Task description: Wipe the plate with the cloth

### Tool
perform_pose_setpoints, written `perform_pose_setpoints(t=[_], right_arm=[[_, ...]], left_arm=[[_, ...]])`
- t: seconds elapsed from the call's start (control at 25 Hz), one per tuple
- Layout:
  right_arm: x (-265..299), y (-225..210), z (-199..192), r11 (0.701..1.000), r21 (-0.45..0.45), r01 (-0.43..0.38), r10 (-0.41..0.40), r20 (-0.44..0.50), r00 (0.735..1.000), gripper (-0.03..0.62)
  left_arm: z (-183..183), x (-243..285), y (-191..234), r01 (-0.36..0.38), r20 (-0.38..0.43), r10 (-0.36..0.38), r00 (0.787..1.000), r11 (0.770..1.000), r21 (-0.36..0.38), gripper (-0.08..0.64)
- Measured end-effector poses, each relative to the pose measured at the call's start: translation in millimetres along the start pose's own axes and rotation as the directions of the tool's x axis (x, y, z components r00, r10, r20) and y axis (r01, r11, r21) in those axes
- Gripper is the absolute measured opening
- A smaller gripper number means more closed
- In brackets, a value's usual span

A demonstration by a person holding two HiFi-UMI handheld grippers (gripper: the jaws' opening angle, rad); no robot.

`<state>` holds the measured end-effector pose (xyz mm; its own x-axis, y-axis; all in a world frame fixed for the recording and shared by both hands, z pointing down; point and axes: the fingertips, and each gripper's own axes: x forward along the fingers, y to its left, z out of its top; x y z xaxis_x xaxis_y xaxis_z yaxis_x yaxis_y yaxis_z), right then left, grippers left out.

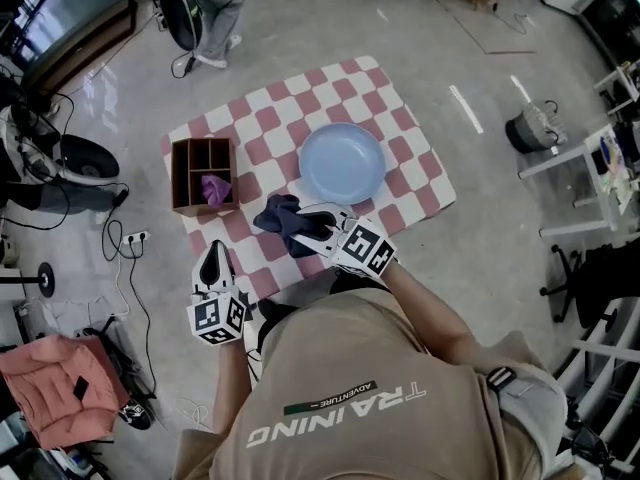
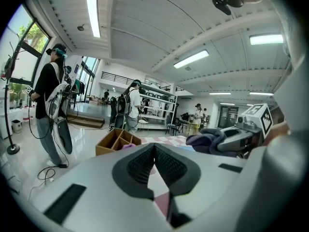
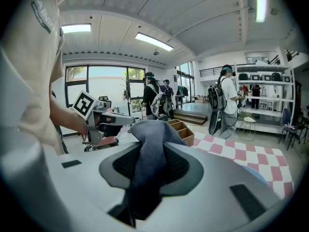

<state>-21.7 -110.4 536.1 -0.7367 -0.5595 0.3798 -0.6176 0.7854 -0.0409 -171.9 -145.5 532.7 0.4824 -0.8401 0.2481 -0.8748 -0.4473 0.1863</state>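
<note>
Wooden divider box (image 1: 205,173) sits at the left edge of the checked mat (image 1: 400,118), with something purple in one compartment. Nearer me, my left gripper (image 1: 212,255) hangs with its jaws pressed together on nothing. Next comes the dark blue cloth (image 1: 277,214), bunched over the mat just short of the plate and pinched between the pads of my right gripper (image 1: 308,226). I judge it soft, light and floppy, so a thick bunch is the place to hold. Rightmost, the pale blue plate (image 1: 342,163) lies empty. It looks smooth and may slide under a hard wipe.
</note>
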Motion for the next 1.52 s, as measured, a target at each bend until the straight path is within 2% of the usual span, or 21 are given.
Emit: perform_pose_setpoints(t=[0.16,0.36,0.52,0.72,0.96,1.16,1.32,1.52], right_arm=[[-36.1,-48.9,-12.0,1.0,-0.012,-0.015,0.016,0.023,1.0,0.13],[-69.6,-97.4,-27.8,0.998,-0.033,-0.054,0.055,0.029,0.998,0.132],[-88.6,-129.0,-36.8,0.997,-0.022,-0.072,0.073,0.013,0.997,0.132],[-90.6,-165.2,-47.8,0.997,0.02,-0.069,0.069,0.003,0.998,0.132],[-81.8,-167.6,-65.9,0.997,0.006,-0.075,0.076,-0.063,0.995,0.132],[-58.3,-166.1,-113.2,0.994,-0.012,-0.113,0.108,-0.205,0.973,0.132],[-36.7,-159.5,-159.6,0.987,-0.012,-0.158,0.147,-0.306,0.941,0.132],[-16.0,-151.4,-176.8,0.974,-0.052,-0.221,0.182,-0.399,0.899,0.132]], left_arm=[[8.3,36.5,-39.0,-0.034,0.021,0.034,0.999,0.999,0.006,0.014],[8.3,72.0,-82.8,-0.078,0.008,0.078,0.997,0.997,-0.02,0.014],[8.2,88.7,-118.2,-0.074,-0.016,0.074,0.997,0.997,-0.018,0.014],[12.2,105.9,-134.2,-0.055,-0.045,0.053,0.998,0.998,-0.029,0.014],[24.5,109.8,-134.8,-0.041,0.002,0.041,0.999,0.999,-0.002,0.014],[31.7,106.2,-130.1,-0.07,0.034,0.071,0.997,0.997,-0.028,0.014],[16.0,89.0,-128.7,-0.093,0.005,0.094,0.996,0.995,-0.043,0.014],[1.4,73.8,-128.9,-0.123,0.009,0.125,0.992,0.985,-0.121,0.014]])
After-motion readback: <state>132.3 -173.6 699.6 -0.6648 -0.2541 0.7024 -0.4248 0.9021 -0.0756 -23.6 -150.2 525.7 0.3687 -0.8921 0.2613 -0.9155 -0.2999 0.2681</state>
